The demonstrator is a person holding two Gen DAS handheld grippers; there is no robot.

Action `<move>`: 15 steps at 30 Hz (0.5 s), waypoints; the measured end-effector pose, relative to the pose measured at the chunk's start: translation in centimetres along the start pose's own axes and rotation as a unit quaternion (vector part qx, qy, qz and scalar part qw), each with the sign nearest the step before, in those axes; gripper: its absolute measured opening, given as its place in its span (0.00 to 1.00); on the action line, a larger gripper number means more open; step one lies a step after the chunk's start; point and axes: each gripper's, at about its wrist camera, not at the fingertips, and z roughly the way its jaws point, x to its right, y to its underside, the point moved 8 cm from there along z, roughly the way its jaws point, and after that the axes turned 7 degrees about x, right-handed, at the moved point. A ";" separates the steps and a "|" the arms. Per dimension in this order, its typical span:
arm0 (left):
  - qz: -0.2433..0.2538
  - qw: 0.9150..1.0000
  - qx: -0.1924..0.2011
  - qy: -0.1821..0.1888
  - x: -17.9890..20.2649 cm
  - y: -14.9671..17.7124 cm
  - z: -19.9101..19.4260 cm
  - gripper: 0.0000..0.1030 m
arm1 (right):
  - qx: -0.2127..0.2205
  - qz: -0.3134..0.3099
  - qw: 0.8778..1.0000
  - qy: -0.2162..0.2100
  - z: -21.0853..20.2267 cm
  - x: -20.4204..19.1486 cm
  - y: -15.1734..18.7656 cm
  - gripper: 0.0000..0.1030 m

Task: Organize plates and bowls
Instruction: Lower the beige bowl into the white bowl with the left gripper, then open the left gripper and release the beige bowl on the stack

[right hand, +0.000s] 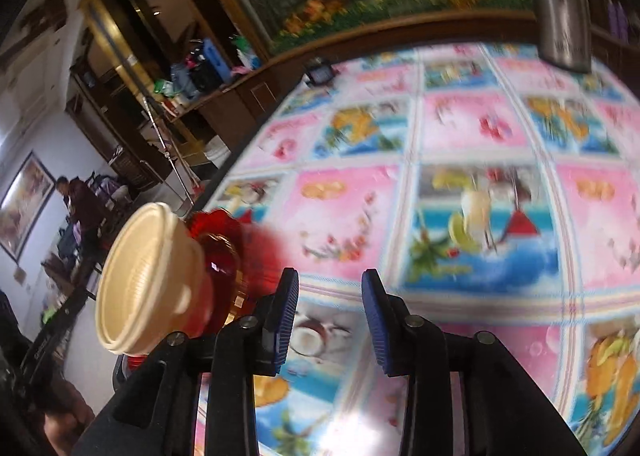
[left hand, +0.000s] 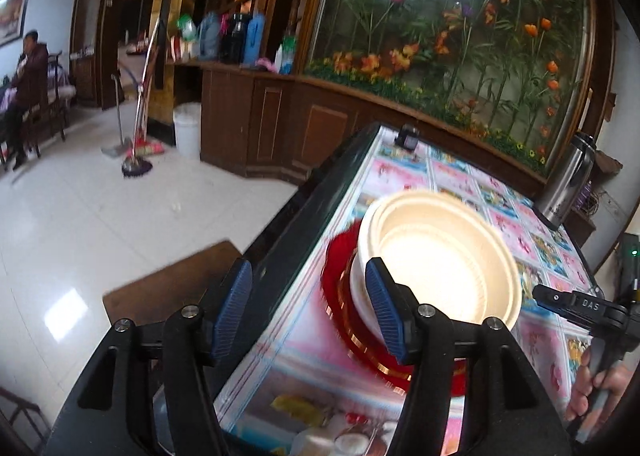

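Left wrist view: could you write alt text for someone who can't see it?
Cream bowls sit stacked on a red plate near the edge of a colourful patterned table. The left gripper hangs open and empty, one finger beside the bowls; the right gripper shows at far right.

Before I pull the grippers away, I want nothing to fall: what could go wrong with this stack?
The cream bowls sit on the red plate close to the table's left edge, so a nudge could tip them to the floor. The left gripper, open, has one finger at the bowl rim and may snag it.
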 end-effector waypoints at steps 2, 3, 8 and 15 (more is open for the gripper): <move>-0.006 1.000 -0.020 0.007 -0.3 1.0 0.5 0.56 | -0.009 0.009 1.000 -0.006 0.6 0.7 0.5 0.34; -0.009 1.000 -0.025 0.010 -0.4 1.3 0.6 0.56 | -0.010 0.010 1.000 -0.008 0.7 0.9 0.7 0.34; -0.002 0.999 -0.039 0.023 -0.1 2.6 0.8 0.56 | 0.002 -0.008 0.999 -0.052 1.1 -0.3 1.2 0.34; 0.002 0.998 -0.048 0.039 0.5 3.0 1.1 0.56 | 0.007 -0.040 0.994 -0.104 0.8 -2.5 1.9 0.34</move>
